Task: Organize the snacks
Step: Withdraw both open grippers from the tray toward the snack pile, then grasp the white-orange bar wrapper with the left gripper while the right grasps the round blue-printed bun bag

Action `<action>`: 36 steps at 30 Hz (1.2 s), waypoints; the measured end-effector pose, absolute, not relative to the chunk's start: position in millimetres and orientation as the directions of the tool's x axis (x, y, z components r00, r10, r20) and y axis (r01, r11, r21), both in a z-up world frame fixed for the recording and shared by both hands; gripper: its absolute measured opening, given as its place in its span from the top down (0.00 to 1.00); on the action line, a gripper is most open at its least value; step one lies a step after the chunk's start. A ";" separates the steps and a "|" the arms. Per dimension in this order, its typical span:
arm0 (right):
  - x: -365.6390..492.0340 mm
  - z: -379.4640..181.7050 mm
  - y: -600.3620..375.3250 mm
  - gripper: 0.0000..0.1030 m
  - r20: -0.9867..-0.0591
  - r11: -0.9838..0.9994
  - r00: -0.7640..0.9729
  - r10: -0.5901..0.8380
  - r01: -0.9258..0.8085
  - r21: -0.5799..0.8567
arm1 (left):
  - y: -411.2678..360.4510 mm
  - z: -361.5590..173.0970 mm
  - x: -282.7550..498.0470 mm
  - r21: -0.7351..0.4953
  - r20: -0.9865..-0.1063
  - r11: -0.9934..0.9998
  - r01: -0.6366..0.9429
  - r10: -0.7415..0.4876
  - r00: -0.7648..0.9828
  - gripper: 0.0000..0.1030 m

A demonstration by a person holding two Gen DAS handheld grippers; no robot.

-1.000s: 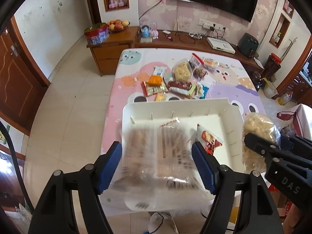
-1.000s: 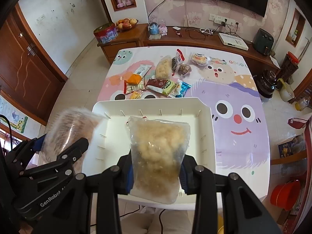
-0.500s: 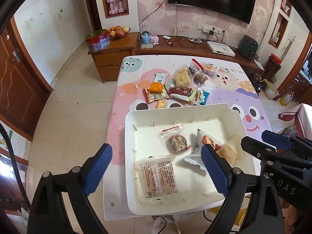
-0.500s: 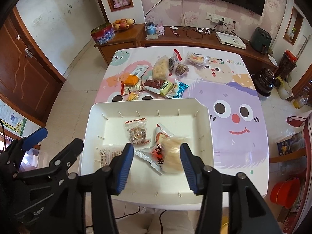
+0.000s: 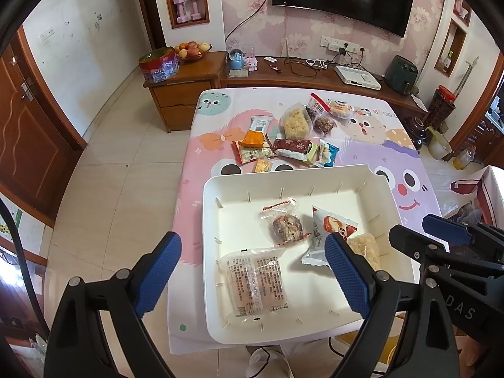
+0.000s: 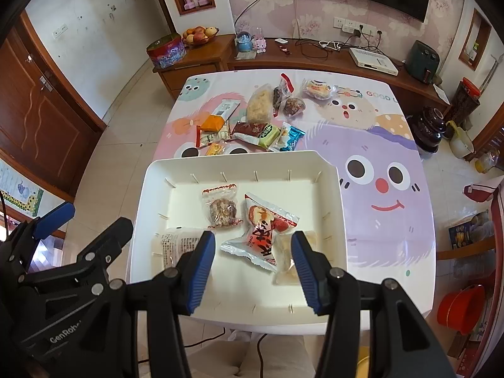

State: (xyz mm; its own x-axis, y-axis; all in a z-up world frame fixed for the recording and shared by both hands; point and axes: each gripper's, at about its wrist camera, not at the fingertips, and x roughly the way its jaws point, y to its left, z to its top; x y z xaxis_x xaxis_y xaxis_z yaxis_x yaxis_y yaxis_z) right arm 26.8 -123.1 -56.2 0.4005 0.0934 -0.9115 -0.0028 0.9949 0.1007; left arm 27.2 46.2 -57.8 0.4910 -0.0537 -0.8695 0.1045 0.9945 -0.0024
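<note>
— Jaws of both grippers stand apart and empty now? A second ago each held a packet.

— Yes. The left gripper [image 5: 252, 271] has let go its flat clear packet [image 5: 256, 283], which now lies at the near left of the white tray [image 5: 208, 252]. The right gripper [image 6: 253, 267] dropped the pale crumbly bag [image 6: 285, 260] at the near right, touching the red snack bag [image 6: 266, 231].

— So four packets are in the tray?

— Yes, with the nut packet [image 6: 222, 209] farther back. I judge the next step is the pile of snacks [image 5: 283, 145] left on the worktop [image 6: 378, 119] beyond the tray.

— Do the views differ?

— The left view shows the clear packet whole; in the right view a jaw hides part of it.
</note>
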 end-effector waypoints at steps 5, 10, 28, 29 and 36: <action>26.2 -56.2 -122.8 0.51 -0.911 0.995 0.401 0.095 -0.003 0.102 | 48.2 -58.9 25.8 0.000 -0.871 0.995 0.099 -0.049 0.488 0.11; 27.2 -52.6 -122.4 0.51 -0.908 0.995 0.407 0.096 -0.014 0.099 | 48.1 -58.8 25.8 0.000 -0.870 0.996 0.089 -0.044 0.492 0.11; 66.6 -14.6 -161.7 0.51 -0.862 0.995 0.498 0.097 -0.028 0.096 | 46.1 -24.5 73.5 0.008 -0.836 0.998 0.065 -0.029 0.549 0.11; 72.1 -8.1 -165.9 0.51 -0.855 0.995 0.511 0.093 -0.029 0.091 | 46.9 -15.8 82.7 0.021 -0.825 0.998 0.066 -0.020 0.564 0.11; 125.0 60.8 -196.8 0.51 -0.784 0.996 0.615 0.084 -0.054 0.065 | 47.8 40.8 142.7 0.057 -0.773 0.996 0.072 -0.002 0.634 0.11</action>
State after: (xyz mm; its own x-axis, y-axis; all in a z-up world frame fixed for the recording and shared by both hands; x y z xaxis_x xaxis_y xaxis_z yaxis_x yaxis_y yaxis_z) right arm 125.0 -196.8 60.8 0.6155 0.0840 -0.7837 -0.0537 0.9965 0.0647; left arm 142.7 47.8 40.8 0.6341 -0.0021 -0.7732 0.0722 0.9958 0.0565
